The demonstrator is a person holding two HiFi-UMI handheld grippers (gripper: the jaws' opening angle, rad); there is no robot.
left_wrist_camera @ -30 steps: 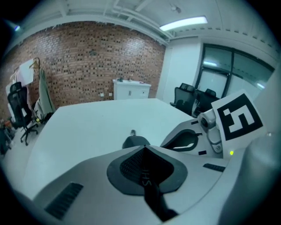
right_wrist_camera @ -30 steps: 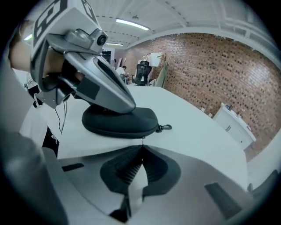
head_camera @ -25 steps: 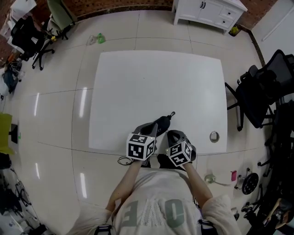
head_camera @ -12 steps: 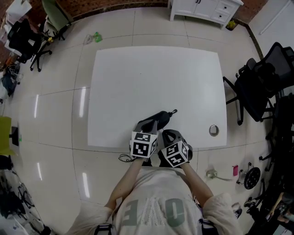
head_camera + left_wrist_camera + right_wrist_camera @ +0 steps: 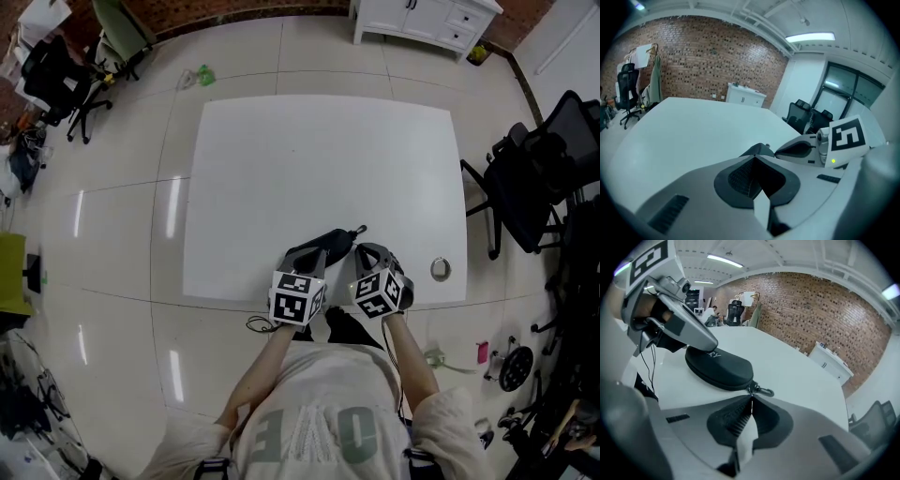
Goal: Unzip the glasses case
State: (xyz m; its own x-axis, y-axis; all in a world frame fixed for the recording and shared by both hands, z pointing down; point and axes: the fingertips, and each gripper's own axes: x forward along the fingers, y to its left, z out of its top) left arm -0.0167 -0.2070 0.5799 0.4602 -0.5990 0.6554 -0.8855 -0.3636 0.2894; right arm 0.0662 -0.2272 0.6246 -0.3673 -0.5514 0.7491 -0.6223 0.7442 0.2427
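The left gripper (image 5: 316, 255), grey plastic with a black-and-white marker cube (image 5: 296, 298) at its back, points forward and down. Its fingers (image 5: 740, 177) are pressed together with no gap. The right gripper (image 5: 360, 252), of the same make, sits just to the right of those fingers and is also angled down. Its own fingers (image 5: 736, 420) are closed tip to tip. Behind them, the left forearm (image 5: 255, 373) and right forearm (image 5: 404, 354) run back, elbows bent.

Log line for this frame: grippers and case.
left gripper: shut, over glasses case | right gripper: shut, tips at clip | glasses case: closed, on table
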